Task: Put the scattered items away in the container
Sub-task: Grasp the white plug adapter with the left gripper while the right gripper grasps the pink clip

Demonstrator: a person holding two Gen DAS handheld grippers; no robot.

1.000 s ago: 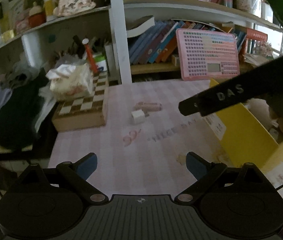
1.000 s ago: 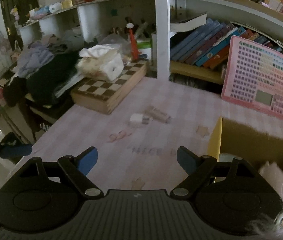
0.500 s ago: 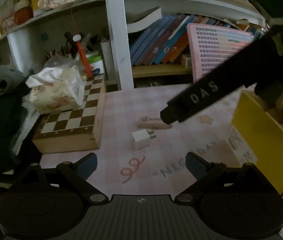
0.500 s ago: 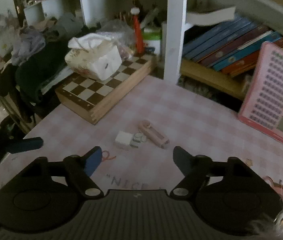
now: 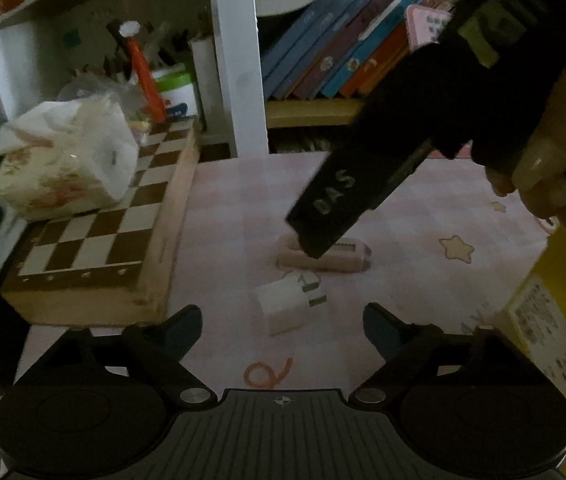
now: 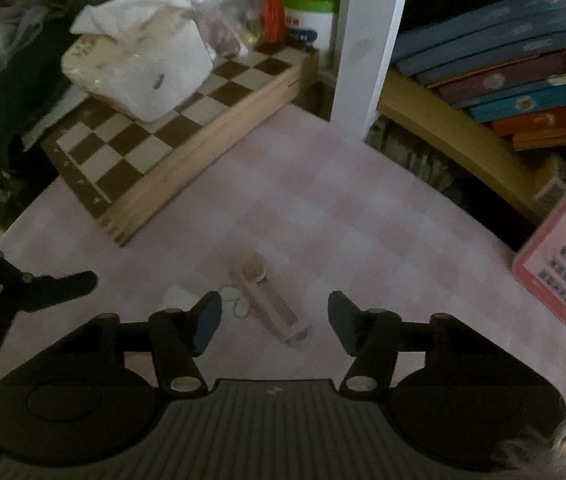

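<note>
With both sets of jaws spread wide and nothing between them, the left gripper (image 5: 283, 320) and the right gripper (image 6: 271, 322) each seem lined up on a separate piece of clutter, which would let the two be lifted without the tools crossing. Ahead of the left one, just beyond its blue-padded fingertips (image 5: 181, 326), lies a white plug adapter (image 5: 285, 304), a small rounded cube of smooth plastic with metal prongs pointing away toward the right. Close behind it sits a pink comb-like case (image 5: 325, 254), long and flat, with a ridged strip along its top and a round end; the wrist view of the right tool shows it lying slantwise between that tool's fingertips (image 6: 205, 322), so a close on it looks like the step in hand. Both items rest on a matte pink checked tablecloth (image 6: 343, 208). At the right edge stands the yellow container (image 5: 555, 312), a cardboard-looking box with a printed label, near enough for a short carry. To the left, a wooden chessboard box (image 5: 95, 240) carries a soft, crumpled tissue pack (image 5: 63, 168).
</note>
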